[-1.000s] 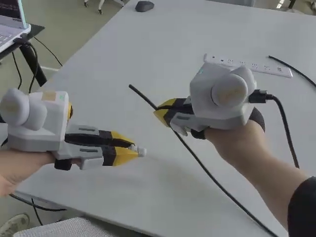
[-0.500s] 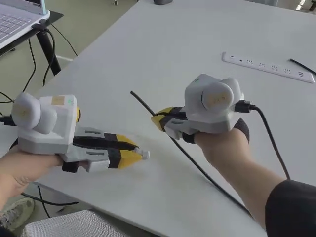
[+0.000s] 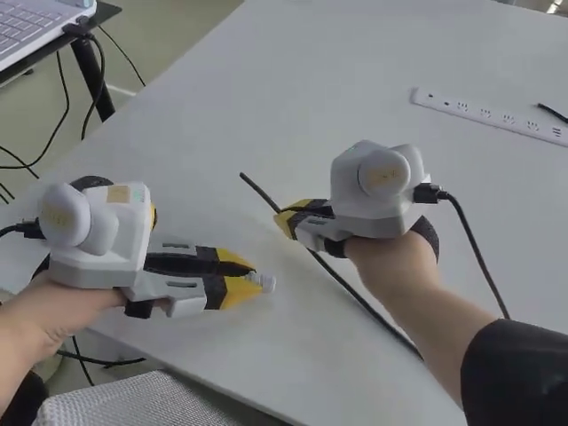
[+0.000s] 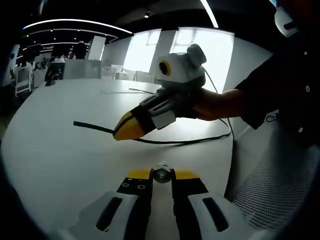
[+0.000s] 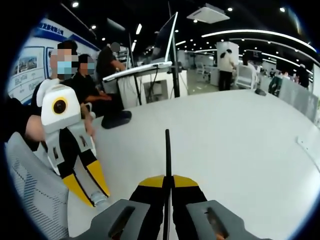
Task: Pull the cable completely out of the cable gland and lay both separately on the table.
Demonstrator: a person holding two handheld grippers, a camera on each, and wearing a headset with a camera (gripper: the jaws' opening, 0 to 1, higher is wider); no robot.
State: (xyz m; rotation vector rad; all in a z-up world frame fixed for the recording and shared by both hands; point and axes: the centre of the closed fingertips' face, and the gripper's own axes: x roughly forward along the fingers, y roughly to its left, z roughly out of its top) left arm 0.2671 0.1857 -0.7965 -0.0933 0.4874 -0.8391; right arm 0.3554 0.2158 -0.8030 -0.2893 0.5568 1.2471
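Note:
The small pale cable gland (image 3: 263, 283) sticks out of the yellow tips of my left gripper (image 3: 248, 282), which is shut on it just above the table's near edge. In the left gripper view the gland (image 4: 162, 174) sits pinched between the closed jaws. The thin black cable (image 3: 257, 190) lies across the white table (image 3: 293, 80), free of the gland. My right gripper (image 3: 282, 219) is shut on the cable near its free end. In the right gripper view the cable (image 5: 167, 145) runs straight ahead out of the closed jaws. The gland and cable are a short gap apart.
A white power strip (image 3: 493, 115) lies at the far right of the table. A laptop (image 3: 35, 18) stands on a side stand at the left, with loose floor cables (image 3: 53, 133). A mesh chair seat (image 3: 133, 404) is below the near edge. People sit beyond the table (image 5: 95, 75).
The head camera has tilted, shifting the whole picture. Both grippers keep their holds and stay about the same distance apart, a little lower in the view.

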